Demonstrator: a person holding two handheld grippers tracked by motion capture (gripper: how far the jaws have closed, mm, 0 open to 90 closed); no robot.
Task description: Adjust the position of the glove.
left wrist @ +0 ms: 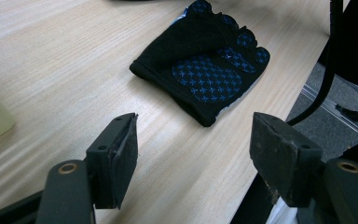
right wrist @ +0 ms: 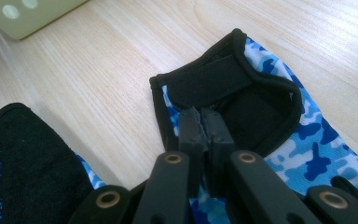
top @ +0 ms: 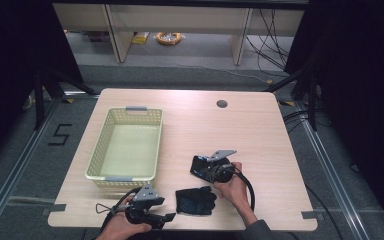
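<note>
- Counter point(top: 190, 120): pale wood-grain top with rounded corners and a small round hole near its upper right in the high view.
- Basket point(top: 97, 152): pale yellow-green plastic, rectangular, with perforated lattice walls and grey handles; it sits left of centre in the high view, with nothing visible in it.
- Palm-up glove point(top: 195, 200): black knit fabric, fingerless, its palm studded with small blue cross-shaped grip dots. It lies flat at lower centre of the high view, between the two hands, and in the upper middle of the left gripper view point(left wrist: 205, 60), beyond the fingers.
- Camo glove point(right wrist: 279, 126): blue, white and black camouflage cloth with a black bound cuff and a black strap. It lies right of centre in the high view point(top: 199, 164), under the right gripper.
- Right gripper point(right wrist: 204, 122): its fingers are pressed together, pinching the black cuff edge of the camo glove.
- Left gripper point(left wrist: 193, 149): its flat black rubber-faced fingers stand wide apart with bare counter between them, just short of the palm-up glove.
</note>
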